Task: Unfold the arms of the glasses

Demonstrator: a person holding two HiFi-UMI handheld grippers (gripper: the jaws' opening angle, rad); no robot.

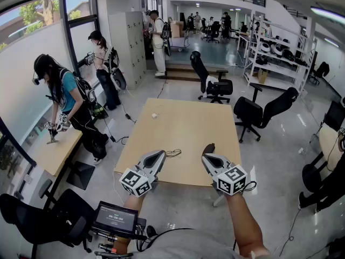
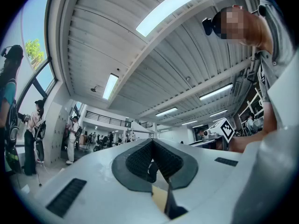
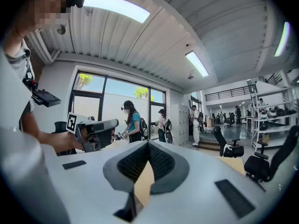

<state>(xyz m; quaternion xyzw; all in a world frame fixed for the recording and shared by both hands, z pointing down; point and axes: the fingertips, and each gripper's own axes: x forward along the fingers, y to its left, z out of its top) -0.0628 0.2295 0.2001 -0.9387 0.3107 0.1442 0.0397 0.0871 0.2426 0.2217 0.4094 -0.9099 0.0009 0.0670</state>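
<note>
Two grippers are held low over the near end of a light wooden surface [image 1: 186,117], with the glasses [image 1: 173,153] lying flat on it between them. The left gripper [image 1: 160,154] has its tip just to the left of the glasses; whether it touches them cannot be told. Its jaws are pressed together at the tips with nothing between them. The right gripper [image 1: 208,148] sits to the right of the glasses, clearly apart from them, its jaws likewise fully closed and empty. The glasses are thin-framed and too small to tell whether their arms are folded. A small white object [image 1: 154,115] rests on the surface well beyond the glasses.
</note>
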